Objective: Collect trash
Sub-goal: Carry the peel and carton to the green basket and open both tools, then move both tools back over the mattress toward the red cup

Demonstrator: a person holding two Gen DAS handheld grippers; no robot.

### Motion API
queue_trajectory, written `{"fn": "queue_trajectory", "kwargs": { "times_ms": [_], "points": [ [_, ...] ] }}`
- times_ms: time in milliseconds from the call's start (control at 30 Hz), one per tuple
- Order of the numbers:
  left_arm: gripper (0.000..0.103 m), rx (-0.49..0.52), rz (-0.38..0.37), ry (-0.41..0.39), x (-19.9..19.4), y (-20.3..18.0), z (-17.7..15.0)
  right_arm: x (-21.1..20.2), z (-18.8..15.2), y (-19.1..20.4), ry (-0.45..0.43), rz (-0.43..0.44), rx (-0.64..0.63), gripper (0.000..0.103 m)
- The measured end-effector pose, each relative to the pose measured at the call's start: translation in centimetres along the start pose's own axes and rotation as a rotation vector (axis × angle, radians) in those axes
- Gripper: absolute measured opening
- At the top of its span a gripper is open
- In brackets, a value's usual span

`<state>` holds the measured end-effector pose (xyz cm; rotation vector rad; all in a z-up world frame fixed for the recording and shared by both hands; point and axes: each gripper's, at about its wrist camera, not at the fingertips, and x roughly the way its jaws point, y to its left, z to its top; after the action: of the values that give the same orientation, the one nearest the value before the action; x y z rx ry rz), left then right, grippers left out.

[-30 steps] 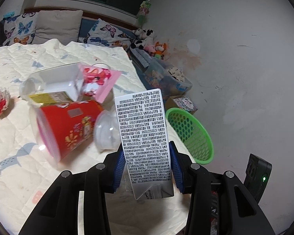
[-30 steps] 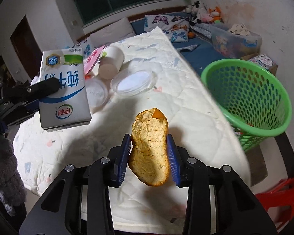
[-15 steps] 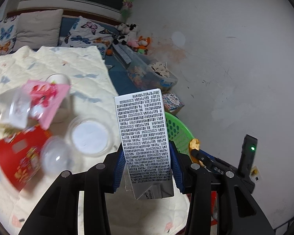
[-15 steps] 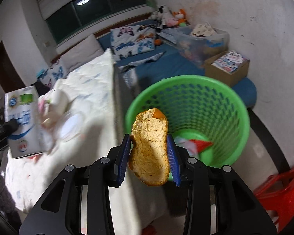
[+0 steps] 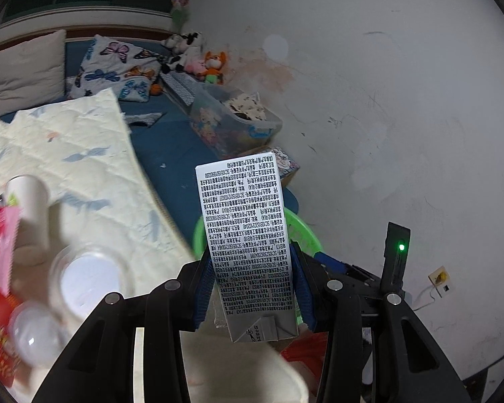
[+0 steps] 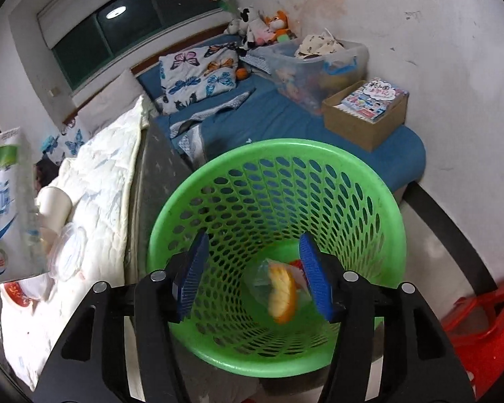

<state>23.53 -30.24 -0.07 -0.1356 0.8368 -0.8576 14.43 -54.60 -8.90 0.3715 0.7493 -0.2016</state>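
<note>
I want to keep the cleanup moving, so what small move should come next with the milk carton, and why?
Probably carry the milk carton a bit further until it is over the green basket, then let go. The left gripper is clamped on it, and the basket's rim only peeks out behind the carton. The right gripper is opening over the basket with nothing between its pads; the orange peel is already inside.
</note>
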Motion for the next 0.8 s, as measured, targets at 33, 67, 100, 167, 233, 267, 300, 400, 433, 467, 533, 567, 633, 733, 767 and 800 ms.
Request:
{"fn": "queue_trajectory", "kwargs": {
  "times_ms": [33,67,100,167,233,267,300,400,433,467,533,567,633,733,767,800],
  "points": [
    [0.042,0.005,-0.007,0.007,0.5,-0.4,0.2,-0.3,0.0,-0.1,-0.007,0.0,-0.001,0.057],
    [0.042,0.009,-0.011,0.012,0.8,-0.7,0.2,-0.8,-0.1,-0.3,-0.012,0.002,-0.003,0.057],
    [0.042,0.014,-0.013,0.022,1.7,-1.2,0.5,-1.3,-0.2,-0.5,-0.016,-0.002,-0.005,0.057],
    [0.042,0.027,-0.019,0.043,3.3,-1.8,0.9,-2.3,-0.3,-0.8,-0.032,-0.005,-0.004,0.058],
    [0.042,0.032,-0.022,0.061,4.7,-2.2,1.2,-3.8,-0.5,-1.3,-0.068,-0.023,-0.005,0.06],
    [0.042,0.033,-0.027,0.07,5.3,-2.4,1.3,-4.5,-0.6,-1.4,-0.08,-0.034,-0.005,0.061],
    [0.042,0.032,-0.028,0.086,6.2,-2.6,1.4,-5.1,-0.8,-1.6,-0.093,-0.039,0.0,0.063],
    [0.042,0.037,-0.02,0.14,8.9,-3.2,1.4,-6.5,-1.2,-2.0,-0.104,-0.031,0.01,0.064],
    [0.042,0.04,-0.014,0.161,9.8,-3.4,1.4,-6.8,-1.4,-2.0,-0.107,-0.029,0.012,0.065],
    [0.042,0.043,-0.015,0.174,10.4,-3.6,1.4,-7.2,-1.6,-2.1,-0.111,-0.022,0.014,0.066],
    [0.042,0.054,0.003,0.195,11.8,-4.1,1.3,-7.8,-2.1,-2.2,-0.128,-0.032,0.017,0.069],
    [0.042,0.057,0.006,0.202,12.2,-4.2,1.2,-8.0,-2.2,-2.1,-0.133,-0.037,0.013,0.07],
    [0.043,0.071,0.008,0.223,13.2,-4.6,1.0,-8.1,-2.5,-1.9,-0.135,-0.048,-0.002,0.071],
    [0.054,0.079,0.024,0.227,13.8,-4.7,0.9,-8.3,-3.0,-1.6,-0.142,-0.048,-0.006,0.071],
    [0.059,0.077,0.023,0.228,13.7,-4.6,0.9,-8.4,-3.1,-1.4,-0.143,-0.051,-0.011,0.072],
    [0.059,0.078,0.022,0.219,13.4,-4.6,0.9,-8.4,-3.2,-1.4,-0.145,-0.055,-0.011,0.072]
  ]
}}
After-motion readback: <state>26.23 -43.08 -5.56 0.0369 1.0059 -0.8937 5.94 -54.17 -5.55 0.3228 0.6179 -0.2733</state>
